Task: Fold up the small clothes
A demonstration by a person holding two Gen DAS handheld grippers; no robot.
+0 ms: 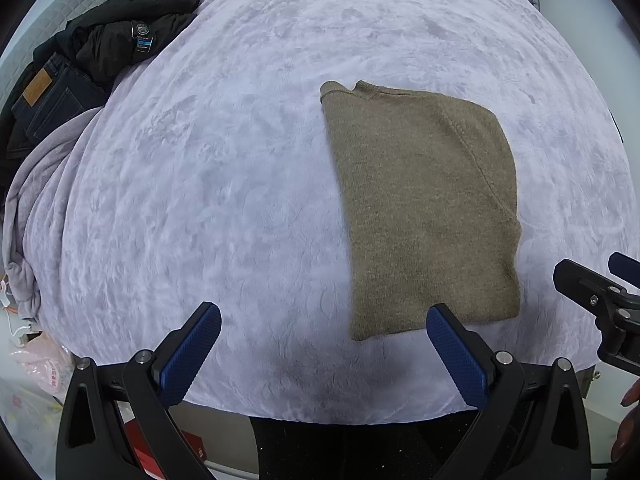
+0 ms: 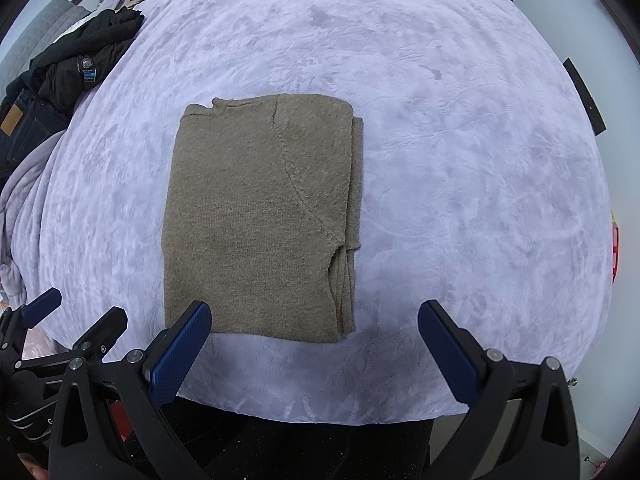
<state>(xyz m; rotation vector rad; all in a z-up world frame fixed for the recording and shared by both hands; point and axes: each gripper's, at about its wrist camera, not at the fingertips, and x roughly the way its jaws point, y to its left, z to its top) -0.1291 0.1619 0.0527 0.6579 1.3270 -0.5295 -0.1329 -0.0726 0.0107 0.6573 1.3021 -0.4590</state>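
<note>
We hold the left tongs (image 1: 323,322) spread wide, nothing between their blue pads, low over the near edge of the bed (image 1: 240,160). Their right pad sits just over the near hem of the sweater (image 1: 424,208), while the left pad hangs over bare blanket, so the sweater lies ahead and to the right of these tongs.

Our right tongs (image 2: 314,320) are spread wide as well and grip nothing. Their left pad overlaps the near left corner of the sweater (image 2: 260,216); the right pad is over bare blanket well to the sweater's right. From here the sweater lies ahead and slightly left.

The brown knit sweater is folded into a tidy rectangle, flat on the lavender blanket, collar at the far end, layered edges showing along its right side. In each view the other tongs show at the frame's edge, side by side with ours.

Farther out, at the bed's far left corner, lie a black jacket (image 1: 128,36) and jeans (image 1: 52,100).
</note>
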